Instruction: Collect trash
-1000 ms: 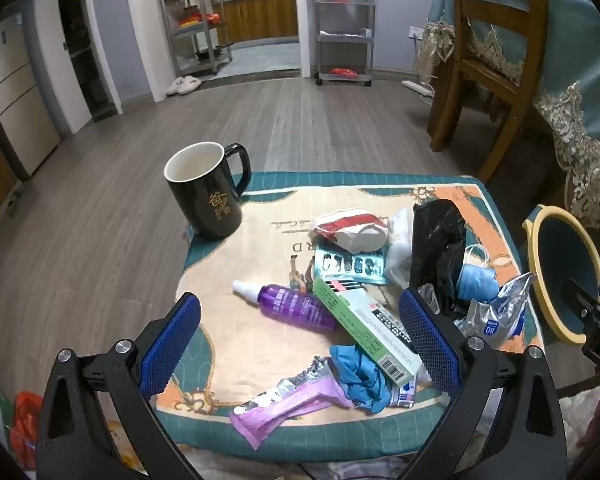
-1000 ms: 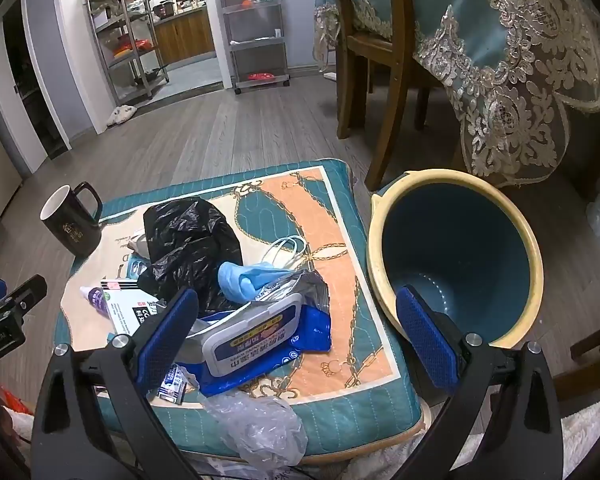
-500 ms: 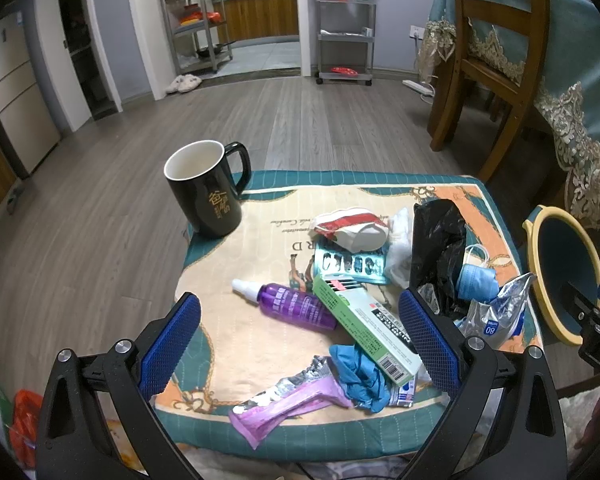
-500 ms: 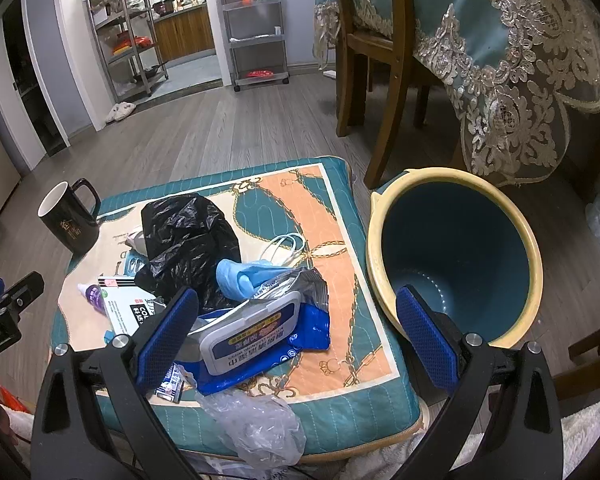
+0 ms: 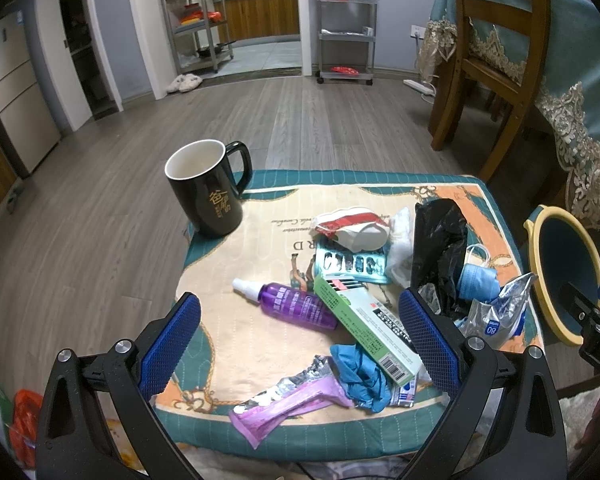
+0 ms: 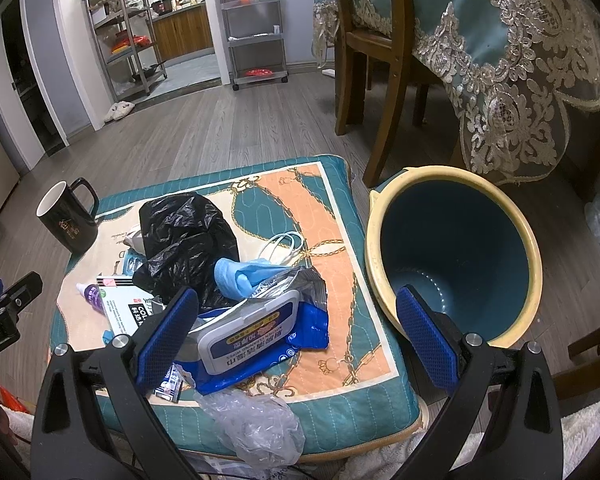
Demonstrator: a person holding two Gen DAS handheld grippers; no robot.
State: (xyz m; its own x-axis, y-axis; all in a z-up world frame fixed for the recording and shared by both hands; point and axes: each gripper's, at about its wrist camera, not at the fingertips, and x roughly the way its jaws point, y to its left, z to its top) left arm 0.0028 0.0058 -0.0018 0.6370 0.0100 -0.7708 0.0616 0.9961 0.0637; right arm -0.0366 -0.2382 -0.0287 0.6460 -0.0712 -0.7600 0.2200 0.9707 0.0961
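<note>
Trash lies on a patterned cushion (image 5: 260,248): a purple wrapper (image 5: 288,404), a crumpled blue glove (image 5: 360,376), a green box (image 5: 364,332), a black bag (image 5: 436,248), a blue face mask (image 6: 244,272), a blue wet-wipe pack (image 6: 252,328) and clear plastic (image 6: 256,424). A blue bin with a yellow rim (image 6: 456,256) stands right of the cushion, empty. My left gripper (image 5: 300,344) is open above the near edge, over the glove and box. My right gripper (image 6: 296,332) is open above the wipe pack and the bin's near rim.
A black mug (image 5: 206,188) stands at the cushion's far left corner. A purple spray bottle (image 5: 292,306), a blister pack (image 5: 352,264) and a red-and-white wrapper (image 5: 352,226) lie mid-cushion. A wooden chair (image 6: 376,60) and a lace-edged tablecloth (image 6: 520,60) stand behind the bin.
The right wrist view has shifted slightly; the cushion and mug sit a little further left and lower in it. The left gripper is almost still. Both stay open.
</note>
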